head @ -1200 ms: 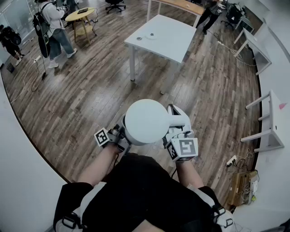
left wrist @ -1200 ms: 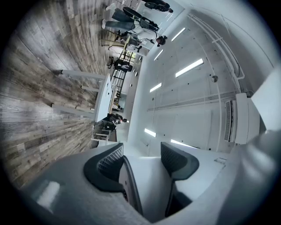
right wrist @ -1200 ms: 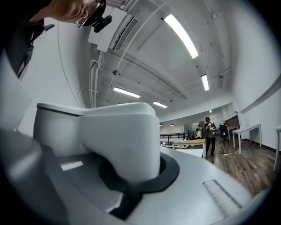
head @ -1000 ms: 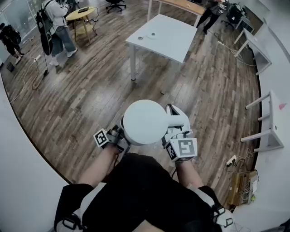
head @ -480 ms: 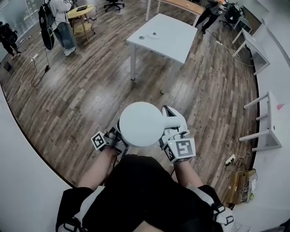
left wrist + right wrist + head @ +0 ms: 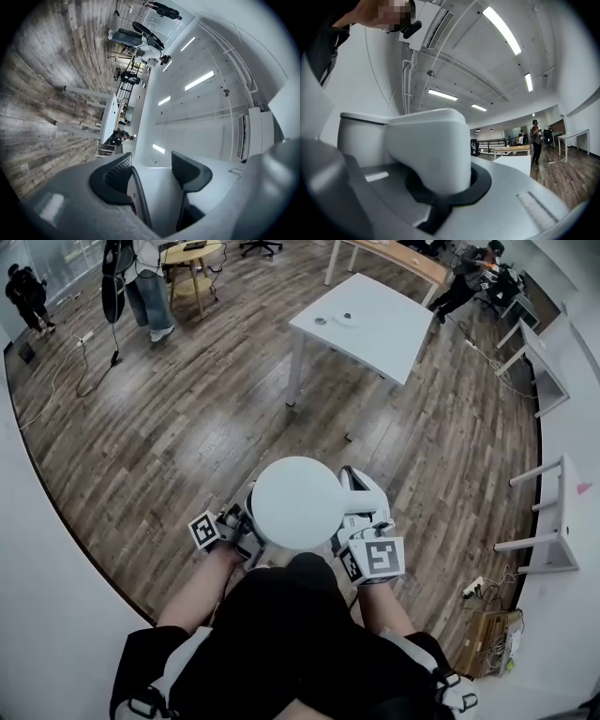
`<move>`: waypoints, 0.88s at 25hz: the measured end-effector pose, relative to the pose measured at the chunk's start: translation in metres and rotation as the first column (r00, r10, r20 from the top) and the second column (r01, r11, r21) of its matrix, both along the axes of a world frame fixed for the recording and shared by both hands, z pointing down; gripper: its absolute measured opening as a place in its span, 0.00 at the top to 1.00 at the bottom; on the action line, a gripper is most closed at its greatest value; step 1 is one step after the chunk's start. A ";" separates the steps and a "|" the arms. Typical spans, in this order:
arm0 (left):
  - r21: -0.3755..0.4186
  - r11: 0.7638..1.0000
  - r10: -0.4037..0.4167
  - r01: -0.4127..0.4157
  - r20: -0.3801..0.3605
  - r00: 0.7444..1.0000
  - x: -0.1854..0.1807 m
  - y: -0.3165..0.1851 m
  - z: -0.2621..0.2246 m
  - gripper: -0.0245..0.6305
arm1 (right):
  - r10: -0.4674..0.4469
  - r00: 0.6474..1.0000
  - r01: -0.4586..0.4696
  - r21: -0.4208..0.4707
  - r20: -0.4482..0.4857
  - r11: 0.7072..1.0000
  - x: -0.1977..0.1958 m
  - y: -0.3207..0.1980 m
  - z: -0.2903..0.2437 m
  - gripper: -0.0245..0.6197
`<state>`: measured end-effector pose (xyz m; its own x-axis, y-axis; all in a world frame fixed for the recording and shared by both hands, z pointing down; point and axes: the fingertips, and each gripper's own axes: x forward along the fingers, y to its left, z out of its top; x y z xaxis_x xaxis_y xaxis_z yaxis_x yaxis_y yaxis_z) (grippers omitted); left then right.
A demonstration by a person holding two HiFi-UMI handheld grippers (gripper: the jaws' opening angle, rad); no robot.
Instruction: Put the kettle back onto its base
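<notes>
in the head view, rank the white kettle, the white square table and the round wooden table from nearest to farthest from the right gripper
1. white kettle: its handle is clamped in the right gripper, and its body sits just to that gripper's left.
2. white square table: ahead, mid-room.
3. round wooden table: farthest, at the view's upper left.

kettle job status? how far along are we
Done: kettle is picked up, right gripper clamped on its handle, left gripper on its side. In hand: it is held above the wood floor, well short of the white table. Left: reach the table, where a small round item, possibly the base, sits, and set the kettle down.
</notes>
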<state>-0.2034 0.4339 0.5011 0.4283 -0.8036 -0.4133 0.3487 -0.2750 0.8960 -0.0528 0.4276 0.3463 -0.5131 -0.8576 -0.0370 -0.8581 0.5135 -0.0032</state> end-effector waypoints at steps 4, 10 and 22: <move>-0.004 1.000 -0.010 0.010 -0.003 1.000 0.001 -0.020 0.005 0.56 | -0.016 1.000 0.015 -0.003 -0.005 1.000 0.000 -0.022 0.005 0.95; 0.012 1.000 -0.008 0.007 0.008 1.000 0.028 -0.066 0.000 0.56 | -0.016 1.000 0.016 0.014 0.002 1.000 0.028 -0.064 -0.001 0.95; 0.022 0.999 0.024 -0.025 0.018 1.000 0.096 -0.136 0.000 0.56 | 0.010 1.000 -0.010 0.015 0.007 1.000 0.097 -0.129 0.001 0.95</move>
<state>-0.1073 0.2975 0.5015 0.4551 -0.7834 -0.4233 0.3395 -0.2869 0.8958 0.0444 0.2987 0.3475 -0.5042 -0.8619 -0.0539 -0.8631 0.5050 -0.0018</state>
